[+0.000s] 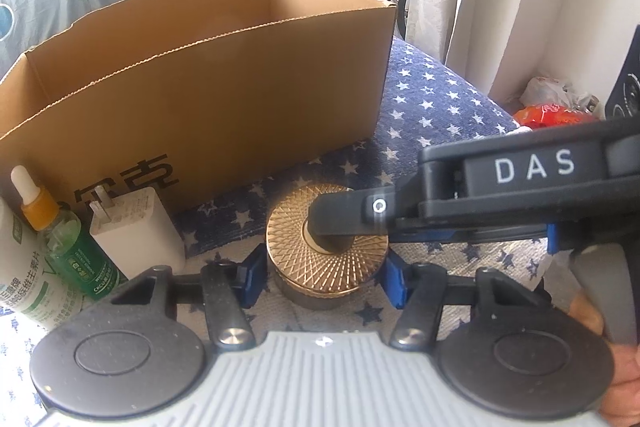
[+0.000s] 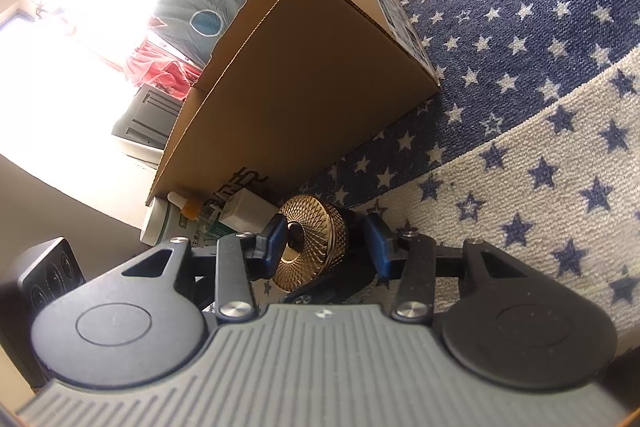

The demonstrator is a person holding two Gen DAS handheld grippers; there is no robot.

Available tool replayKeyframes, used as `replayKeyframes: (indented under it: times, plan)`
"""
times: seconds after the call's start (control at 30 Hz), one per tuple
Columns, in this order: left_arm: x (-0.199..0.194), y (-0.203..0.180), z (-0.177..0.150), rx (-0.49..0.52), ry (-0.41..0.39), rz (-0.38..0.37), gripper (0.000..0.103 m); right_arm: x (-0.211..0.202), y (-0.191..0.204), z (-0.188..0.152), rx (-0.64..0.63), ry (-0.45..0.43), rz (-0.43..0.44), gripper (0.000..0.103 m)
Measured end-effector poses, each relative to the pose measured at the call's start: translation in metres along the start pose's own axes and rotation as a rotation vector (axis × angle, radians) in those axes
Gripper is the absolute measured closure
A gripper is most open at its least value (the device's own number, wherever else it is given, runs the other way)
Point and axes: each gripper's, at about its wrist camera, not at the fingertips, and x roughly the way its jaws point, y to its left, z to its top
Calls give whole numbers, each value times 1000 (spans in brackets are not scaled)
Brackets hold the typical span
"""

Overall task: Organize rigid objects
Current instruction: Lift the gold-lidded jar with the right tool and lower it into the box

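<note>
left gripper (image 1: 326,277) pinching gold jar (image 1: 327,247) | right gripper (image 2: 330,241) straddling it (contact unclear)

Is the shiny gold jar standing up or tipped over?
Standing up. The gold jar sits flat on the star blanket with its patterned lid facing up, in front of the box.

Glossy gold metal lid (image 1: 327,242) — ridged; matt corrugated cardboard box (image 1: 224,99) — coarse woven star cloth (image 1: 436,99).
</note>
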Motion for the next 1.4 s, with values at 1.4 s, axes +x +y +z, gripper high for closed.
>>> replayKeyframes:
  times: [1.4]
  plan:
    - [-81, 100, 125, -149, -128, 133, 46, 20, 166, 122, -358, 51, 136, 60]
